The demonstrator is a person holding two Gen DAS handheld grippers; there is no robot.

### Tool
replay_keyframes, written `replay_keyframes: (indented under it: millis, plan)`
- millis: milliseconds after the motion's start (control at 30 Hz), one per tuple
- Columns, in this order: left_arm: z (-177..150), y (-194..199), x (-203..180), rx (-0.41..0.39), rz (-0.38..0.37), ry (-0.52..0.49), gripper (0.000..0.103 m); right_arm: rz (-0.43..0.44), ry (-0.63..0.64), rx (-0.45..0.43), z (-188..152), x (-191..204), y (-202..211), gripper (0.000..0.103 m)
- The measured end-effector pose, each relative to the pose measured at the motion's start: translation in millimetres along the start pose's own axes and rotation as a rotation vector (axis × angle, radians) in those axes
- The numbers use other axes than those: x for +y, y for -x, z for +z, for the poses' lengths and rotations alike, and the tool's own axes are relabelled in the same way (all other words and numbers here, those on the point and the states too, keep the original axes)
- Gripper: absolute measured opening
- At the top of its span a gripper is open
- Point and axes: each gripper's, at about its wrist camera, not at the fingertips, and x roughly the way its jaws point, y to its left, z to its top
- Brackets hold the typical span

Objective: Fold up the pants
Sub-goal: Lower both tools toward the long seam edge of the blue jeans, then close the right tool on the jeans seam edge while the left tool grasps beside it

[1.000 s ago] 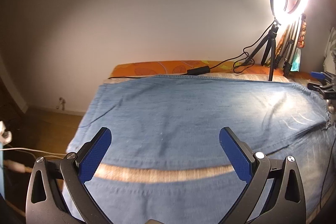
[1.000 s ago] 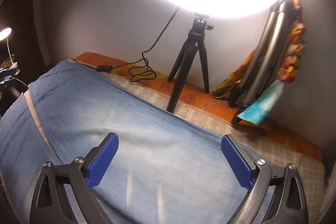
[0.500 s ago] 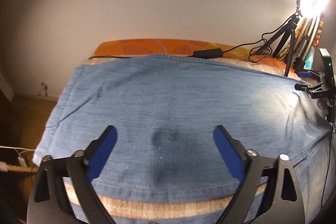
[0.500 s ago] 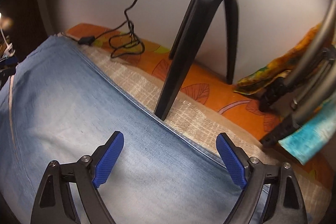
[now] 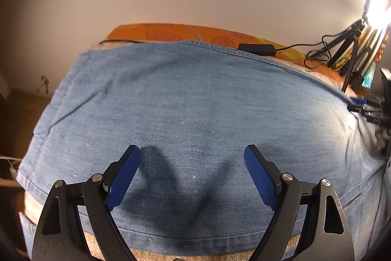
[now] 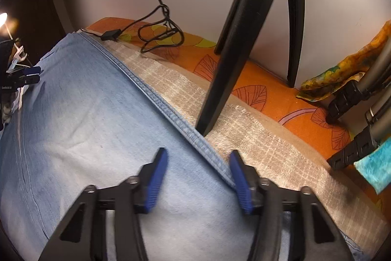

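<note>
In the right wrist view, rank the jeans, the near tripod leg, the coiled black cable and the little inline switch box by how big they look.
1. jeans
2. near tripod leg, though its nearness to the camera enlarges it
3. coiled black cable
4. inline switch box

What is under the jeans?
A beige woven cloth shows beside the jeans, with an orange leaf-print sheet beyond it. How far they reach under the denim is hidden.
</note>
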Motion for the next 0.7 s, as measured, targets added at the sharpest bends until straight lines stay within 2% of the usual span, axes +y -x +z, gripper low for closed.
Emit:
replay_keyframes:
  millis: [33,133,233,367,567,700]
  plan:
    - [1.7,-0.1,2.4,0.002,-0.004,0.015,0.086,-0.026,0.005,-0.004,-1.3,5.1,2.9,0.021]
    - [11.7,3.6,9.8,-0.003,-0.017,0.065,0.087,-0.101,0.029,-0.032,-5.2,18.3,17.4,0.011]
    - [27.7,12.8,15.6,-0.035,-0.039,0.113,0.088,-0.146,0.053,-0.092,-10.6,38.1,45.1,0.009]
    - [53.6,16.8,17.2,-0.060,-0.067,0.164,0.088,-0.224,0.177,-0.141,-26.8,82.3,78.6,0.007]
    - [83.7,-1.1,13.0,-0.024,-0.095,0.256,0.088,-0.223,0.269,-0.142,-46.8,120.2,88.6,0.006]
    - [94.7,-24.1,8.8,0.030,-0.061,0.293,0.088,-0.220,0.285,-0.136,-55.0,124.2,89.3,0.006]
